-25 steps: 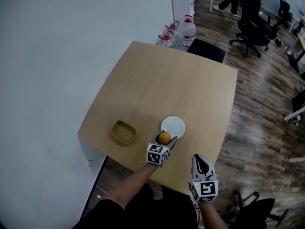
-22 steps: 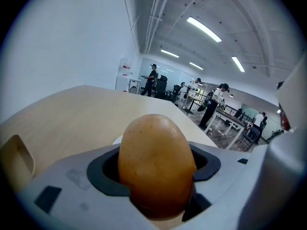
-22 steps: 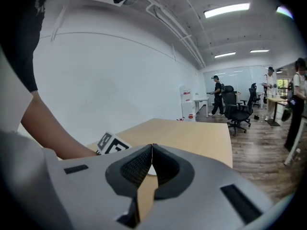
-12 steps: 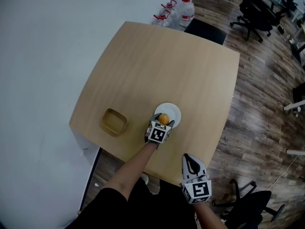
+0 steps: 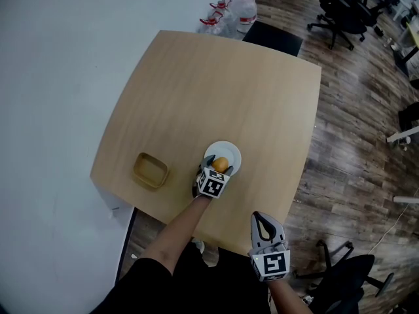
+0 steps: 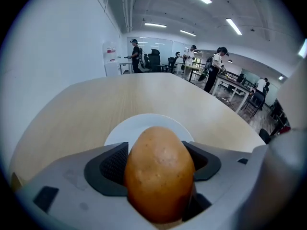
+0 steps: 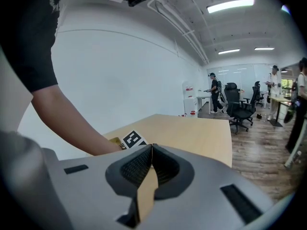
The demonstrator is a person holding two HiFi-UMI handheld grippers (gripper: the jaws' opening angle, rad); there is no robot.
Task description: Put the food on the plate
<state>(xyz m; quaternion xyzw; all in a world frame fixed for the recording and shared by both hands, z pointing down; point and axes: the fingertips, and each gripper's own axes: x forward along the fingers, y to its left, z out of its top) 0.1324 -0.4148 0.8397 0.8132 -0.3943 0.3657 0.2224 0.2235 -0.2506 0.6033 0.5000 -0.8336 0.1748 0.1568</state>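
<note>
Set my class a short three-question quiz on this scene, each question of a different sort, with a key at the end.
1. True or false: the right gripper has its fingers shut on nothing.
2. The orange-brown food is: A) lying loose; B) gripped by the left gripper over the near edge of the white plate; C) gripped by the right gripper.
3. In the head view, what sits on the table to the left of the plate?
Key: 1 true; 2 B; 3 the tan tray.
</note>
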